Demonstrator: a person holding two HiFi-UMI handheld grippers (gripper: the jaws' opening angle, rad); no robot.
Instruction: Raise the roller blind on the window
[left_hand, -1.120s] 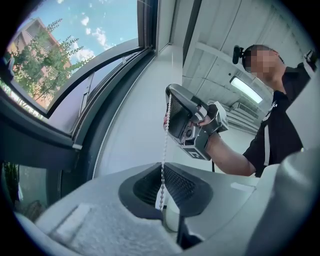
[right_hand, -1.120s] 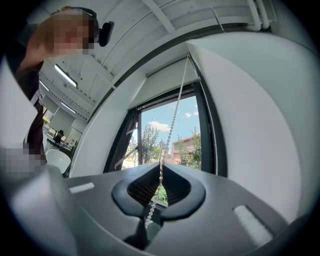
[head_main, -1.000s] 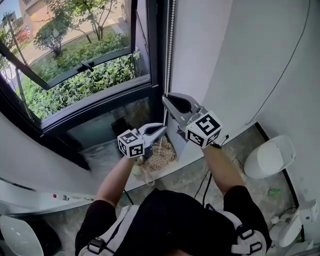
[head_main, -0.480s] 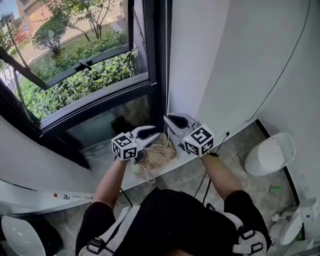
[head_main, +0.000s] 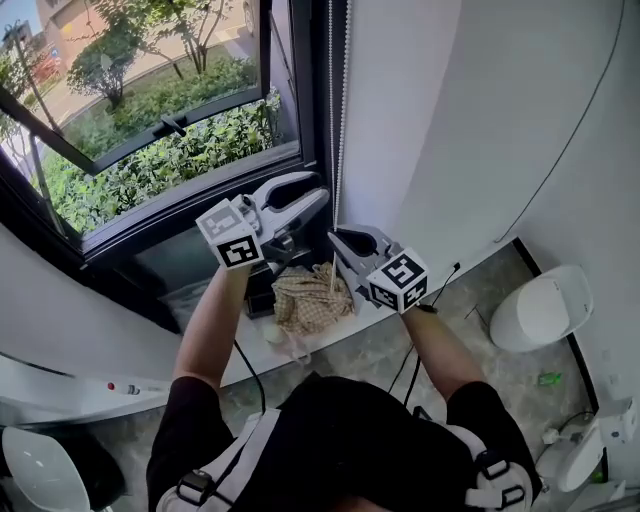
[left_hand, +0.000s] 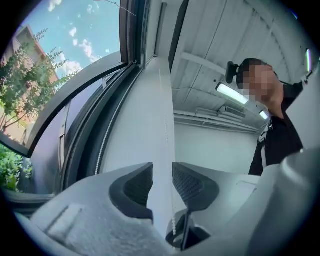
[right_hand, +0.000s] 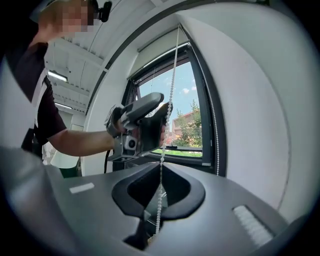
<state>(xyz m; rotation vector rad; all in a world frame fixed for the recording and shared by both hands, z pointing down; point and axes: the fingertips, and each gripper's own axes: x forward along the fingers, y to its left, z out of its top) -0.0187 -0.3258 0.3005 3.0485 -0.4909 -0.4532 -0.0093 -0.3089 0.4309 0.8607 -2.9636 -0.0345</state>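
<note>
There are one left hand-held gripper (head_main: 318, 192), one right hand-held gripper (head_main: 338, 238), two marker cubes (head_main: 230, 236) (head_main: 398, 280), one bead chain (right_hand: 171, 92), one woven bag (head_main: 310, 295), one white bin (head_main: 540, 312) and one window (head_main: 200, 118).

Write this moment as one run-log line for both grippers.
left gripper: fingers just opened, bead chain between, ungripped | right gripper: shut on bead chain, lower down

The bead chain (right_hand: 170, 95) was white, the window frame (head_main: 312, 110) black and the wall (head_main: 480, 120) plain white. Outside, the hedge (head_main: 170, 160) was green. The woven bag (head_main: 312, 298) was beige, criss-crossed; the floor (head_main: 475, 292) mottled grey.
</note>
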